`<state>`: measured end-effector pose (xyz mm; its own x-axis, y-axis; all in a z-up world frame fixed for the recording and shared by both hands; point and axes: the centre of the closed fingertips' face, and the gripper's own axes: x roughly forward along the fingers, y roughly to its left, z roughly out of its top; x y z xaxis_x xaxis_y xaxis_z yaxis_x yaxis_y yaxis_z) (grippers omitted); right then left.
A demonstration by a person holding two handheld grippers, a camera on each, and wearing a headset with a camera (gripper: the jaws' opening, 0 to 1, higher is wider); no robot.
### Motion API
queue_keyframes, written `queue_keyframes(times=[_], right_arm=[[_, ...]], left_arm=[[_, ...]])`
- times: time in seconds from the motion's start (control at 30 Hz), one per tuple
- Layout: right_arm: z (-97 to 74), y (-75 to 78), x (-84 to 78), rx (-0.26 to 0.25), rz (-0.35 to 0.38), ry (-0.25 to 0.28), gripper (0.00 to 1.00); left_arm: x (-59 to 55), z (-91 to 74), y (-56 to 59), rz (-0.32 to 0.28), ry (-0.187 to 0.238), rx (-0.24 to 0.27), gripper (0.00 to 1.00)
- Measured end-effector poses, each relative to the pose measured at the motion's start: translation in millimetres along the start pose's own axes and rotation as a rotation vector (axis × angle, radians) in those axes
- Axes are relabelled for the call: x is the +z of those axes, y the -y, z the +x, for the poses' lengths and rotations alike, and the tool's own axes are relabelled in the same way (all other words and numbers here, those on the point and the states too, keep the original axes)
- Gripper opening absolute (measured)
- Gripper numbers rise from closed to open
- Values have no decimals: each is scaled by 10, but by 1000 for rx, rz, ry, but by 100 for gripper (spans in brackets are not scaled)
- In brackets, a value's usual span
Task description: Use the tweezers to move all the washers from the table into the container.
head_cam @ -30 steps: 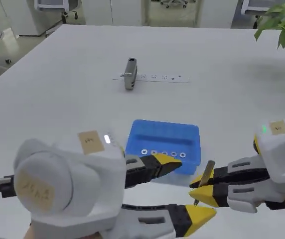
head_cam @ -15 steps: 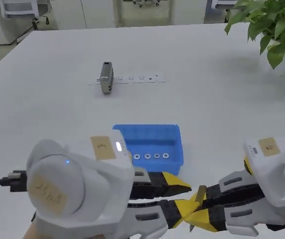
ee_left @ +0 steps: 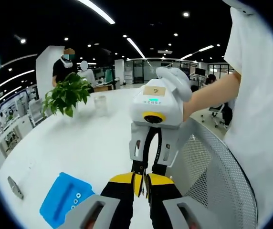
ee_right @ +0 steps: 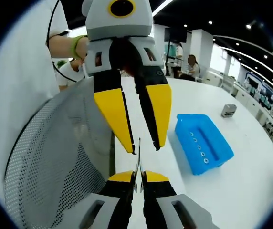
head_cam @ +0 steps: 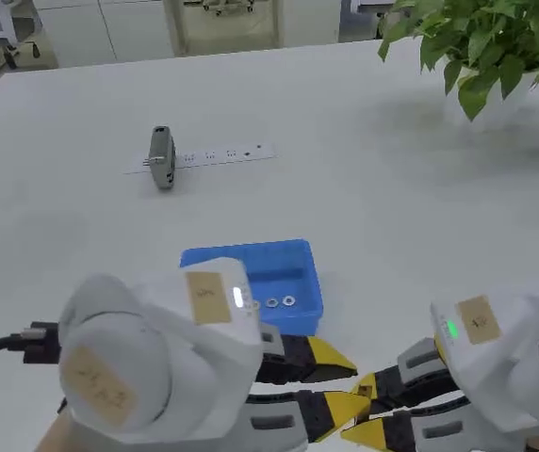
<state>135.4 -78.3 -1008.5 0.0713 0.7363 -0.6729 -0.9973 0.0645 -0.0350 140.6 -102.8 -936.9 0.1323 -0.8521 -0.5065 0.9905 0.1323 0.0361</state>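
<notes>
Tweezers (ee_right: 139, 157), thin and metal, stand clamped in the shut jaws of the right gripper (ee_right: 138, 176), pointing between the part-open, empty jaws of the left gripper (ee_right: 144, 146). Small metal washers (head_cam: 280, 302) lie in the blue plastic container (head_cam: 241, 256), farther away and leftward.

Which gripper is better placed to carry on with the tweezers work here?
Right, probably. The right gripper has its fingers shut on the thin metal tweezers, which point forward. The left gripper faces it with fingers open, gripping nothing.
</notes>
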Motion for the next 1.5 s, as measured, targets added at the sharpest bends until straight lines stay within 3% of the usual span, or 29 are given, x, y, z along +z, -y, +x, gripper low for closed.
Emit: queue_keyframes(times=[0.17,0.3,0.57,0.93,1.07,1.2,1.5], right_arm=[[-6,41,-27,-29,-14,-23,3],[-13,60,-36,-42,-13,-26,4],[25,121,-71,-66,-20,-50,4],[346,260,-44,-43,-25,-63,5],[494,305,-90,-29,-75,-122,5],[593,334,-133,-17,-62,-141,5],[672,302,-152,-15,7,-105,10]], left_arm=[[-27,27,19,48,-34,-20,2],[-30,33,27,48,-34,-34,0],[-122,3,-18,63,-82,-39,0],[-493,-133,-200,117,-242,-19,0],[-679,-148,-288,101,-286,-26,0],[-826,-176,-354,69,-314,-32,0],[-1133,-209,-365,7,-385,-53,0]])
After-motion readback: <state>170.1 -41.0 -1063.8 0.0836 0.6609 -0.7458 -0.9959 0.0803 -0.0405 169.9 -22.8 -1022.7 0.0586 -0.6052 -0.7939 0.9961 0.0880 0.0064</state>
